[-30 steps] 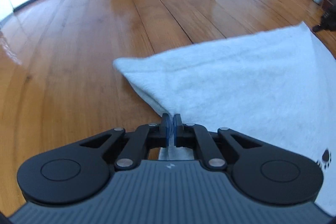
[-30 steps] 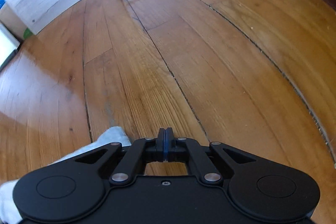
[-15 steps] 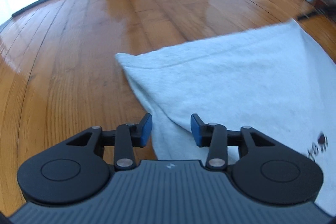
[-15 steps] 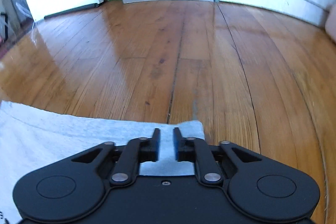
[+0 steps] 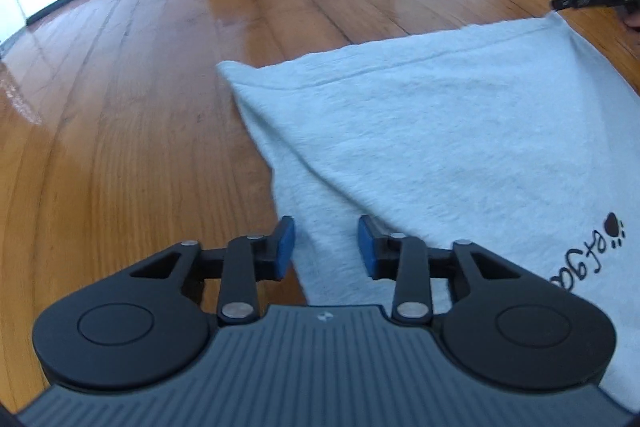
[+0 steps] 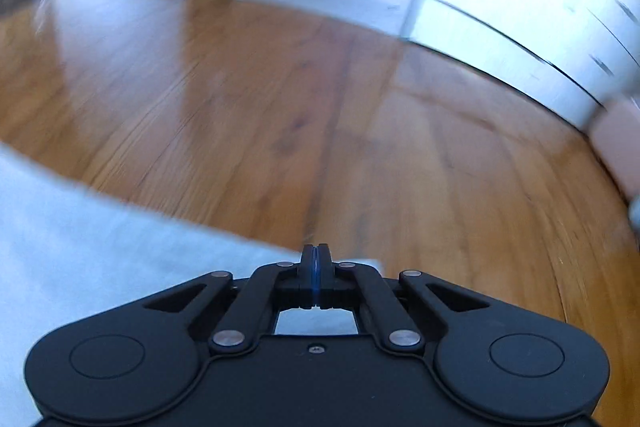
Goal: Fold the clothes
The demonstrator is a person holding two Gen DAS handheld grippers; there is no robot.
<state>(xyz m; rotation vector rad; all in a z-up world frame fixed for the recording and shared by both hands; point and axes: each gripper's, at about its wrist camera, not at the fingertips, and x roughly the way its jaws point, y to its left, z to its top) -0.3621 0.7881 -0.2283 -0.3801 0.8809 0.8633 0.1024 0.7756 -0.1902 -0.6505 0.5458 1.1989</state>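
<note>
Here the left gripper (image 5: 326, 241) hovers over the near edge of a pale blue garment (image 5: 460, 131) spread flat on the wooden floor (image 5: 140, 107), its blue pads apart and closing with cloth beneath them, not pinched. Farther right, the right gripper (image 6: 316, 259) is closed at the garment's far corner; whether it pinches cloth cannot be told.

Illegible dark script on garment (image 5: 460, 131)
</note>
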